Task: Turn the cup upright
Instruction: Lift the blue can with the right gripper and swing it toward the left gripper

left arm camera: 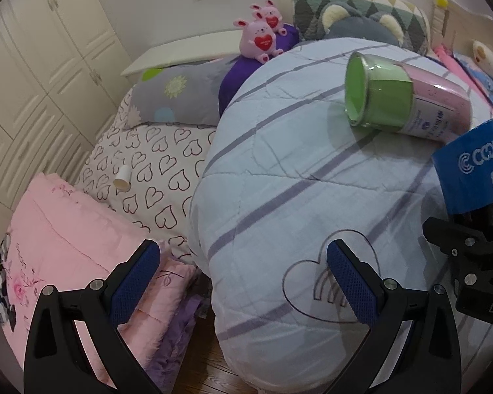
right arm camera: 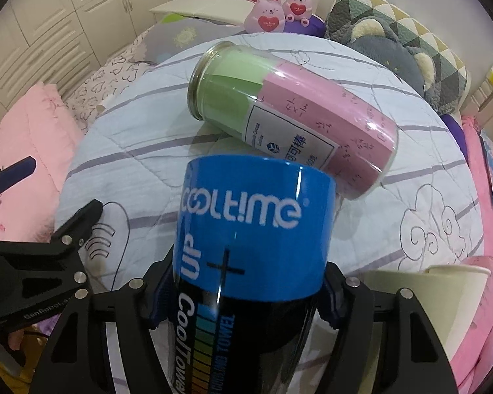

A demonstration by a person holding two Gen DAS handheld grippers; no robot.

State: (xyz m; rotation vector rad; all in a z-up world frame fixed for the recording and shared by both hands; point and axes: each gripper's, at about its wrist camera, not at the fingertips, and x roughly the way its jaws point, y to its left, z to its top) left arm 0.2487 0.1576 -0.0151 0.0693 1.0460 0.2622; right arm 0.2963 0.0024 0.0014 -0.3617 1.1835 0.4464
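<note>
My right gripper point(right arm camera: 243, 298) is clamped on one blue-and-black cup point(right arm camera: 246, 252), a fingertip pressed to each side of its dark lower body; the blue band points away from me over the quilt point(right arm camera: 121, 138). From the left wrist view that same cup point(left arm camera: 473, 170) sticks in at the right edge. My left gripper point(left arm camera: 243, 282) hangs empty with its two blue-padded fingers spread wide, low over the near edge of the quilt.

A second cup, the clear one with a green and pink sleeve point(right arm camera: 289, 118), lies on its side on the quilt just beyond the blue one; whether the two touch I can't quite tell. A third, a pale paper cup point(right arm camera: 443, 298), sits at my right, partly hidden behind my finger.

Two pink plush rabbits point(right arm camera: 281, 11) sit side by side at the head of the bed. One small paper tube point(left arm camera: 121, 177) lies on the heart-print sheet point(left arm camera: 154, 167).
</note>
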